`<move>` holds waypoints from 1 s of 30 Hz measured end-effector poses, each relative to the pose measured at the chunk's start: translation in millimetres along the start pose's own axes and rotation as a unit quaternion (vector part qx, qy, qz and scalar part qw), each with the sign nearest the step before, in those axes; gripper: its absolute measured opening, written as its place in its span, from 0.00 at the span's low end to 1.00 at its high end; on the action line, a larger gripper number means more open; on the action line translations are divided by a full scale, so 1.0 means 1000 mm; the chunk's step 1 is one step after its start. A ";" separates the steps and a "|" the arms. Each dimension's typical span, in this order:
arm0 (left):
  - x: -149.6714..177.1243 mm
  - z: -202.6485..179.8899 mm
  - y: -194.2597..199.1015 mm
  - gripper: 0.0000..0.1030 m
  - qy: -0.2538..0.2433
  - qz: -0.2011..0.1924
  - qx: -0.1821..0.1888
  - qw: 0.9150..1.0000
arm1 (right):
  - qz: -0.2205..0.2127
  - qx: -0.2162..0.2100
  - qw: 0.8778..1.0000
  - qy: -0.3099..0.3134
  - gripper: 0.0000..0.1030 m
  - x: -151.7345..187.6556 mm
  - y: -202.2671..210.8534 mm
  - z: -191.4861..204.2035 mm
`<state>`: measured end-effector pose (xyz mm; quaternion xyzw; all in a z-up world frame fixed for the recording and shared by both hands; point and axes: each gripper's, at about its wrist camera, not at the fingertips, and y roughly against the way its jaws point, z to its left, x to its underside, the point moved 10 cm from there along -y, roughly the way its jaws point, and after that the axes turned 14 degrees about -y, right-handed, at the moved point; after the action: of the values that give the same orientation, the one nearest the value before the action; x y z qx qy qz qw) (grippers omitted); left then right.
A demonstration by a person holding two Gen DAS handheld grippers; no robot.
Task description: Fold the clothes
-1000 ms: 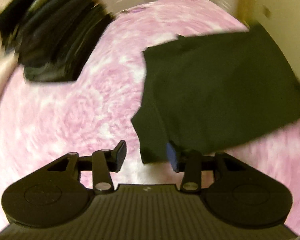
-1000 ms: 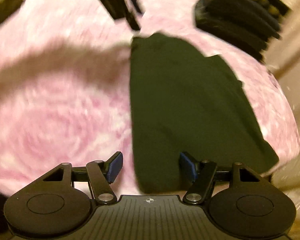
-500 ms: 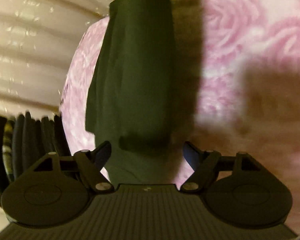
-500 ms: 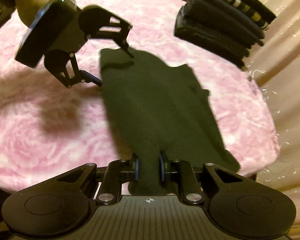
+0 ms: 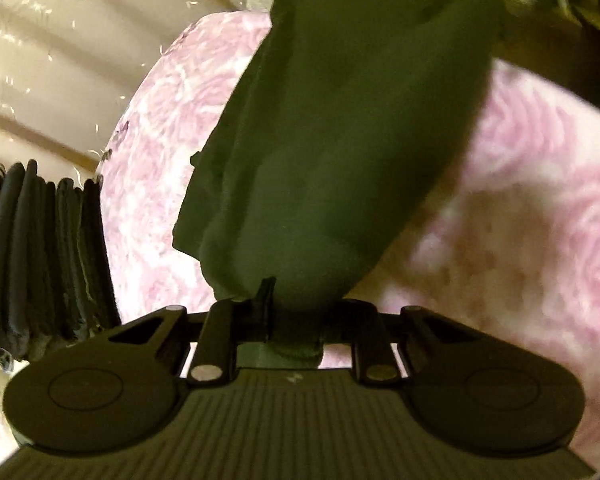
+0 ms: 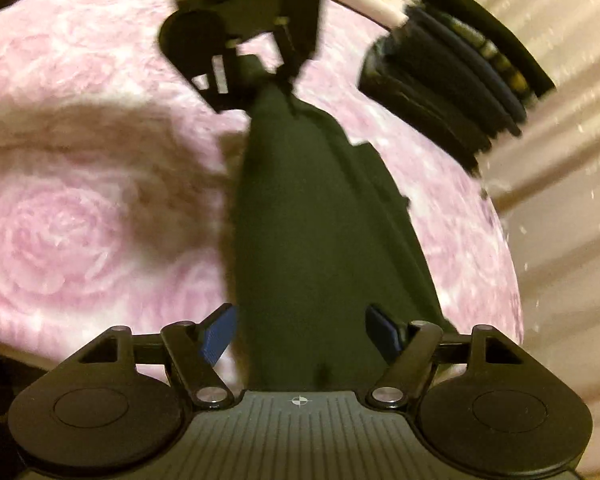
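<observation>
The dark green garment [image 6: 320, 216] lies as a long, narrow strip on the pink rose-patterned blanket [image 6: 60, 220], its long axis running straight from one hand-held gripper to the other. In the left wrist view the left hand-held gripper [image 5: 296, 320] is clamped tight on one narrow end of the garment [image 5: 332, 152], and the cloth bunches there and widens as it stretches away toward the far edge of the blanket [image 5: 540, 240]. In the right wrist view the right hand-held gripper [image 6: 300, 332] stands with its blue-padded fingers [image 6: 218, 334] spread apart on either side of the near end of the cloth, not pinching it. The left hand-held gripper [image 6: 268, 76] shows at the far end of the strip, gripping the bunched tip. One long edge of the garment is stepped and uneven on the side toward the pile of folded dark clothes [image 6: 452, 80]. That pile sits near the blanket's rim, apart from the garment, with pale curtain [image 6: 560, 160] beyond it. On the other side a broad stretch of blanket lies bare, crossed by a soft shadow.
</observation>
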<state>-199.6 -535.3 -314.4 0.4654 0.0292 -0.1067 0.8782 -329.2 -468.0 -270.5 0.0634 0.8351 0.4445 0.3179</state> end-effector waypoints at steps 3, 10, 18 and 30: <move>0.001 0.005 0.001 0.16 0.022 0.000 0.016 1.000 | 0.029 0.015 0.999 0.027 0.71 0.011 -0.032 0.002; -0.001 0.011 0.010 0.16 0.049 0.008 0.049 0.998 | 0.074 0.008 0.997 0.031 0.21 0.028 -0.033 -0.026; -0.011 0.025 0.079 0.15 0.087 0.008 0.080 0.993 | 0.048 -0.022 0.998 0.033 0.18 -0.020 0.056 -0.071; -0.002 0.083 0.173 0.15 0.139 0.047 0.027 0.989 | -0.043 -0.056 0.994 0.085 0.17 -0.106 0.119 -0.115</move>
<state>-168.2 -509.3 -126.3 0.5004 0.1263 0.0000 0.8565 -333.9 -519.4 -80.4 -0.0290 0.8347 0.4804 0.2676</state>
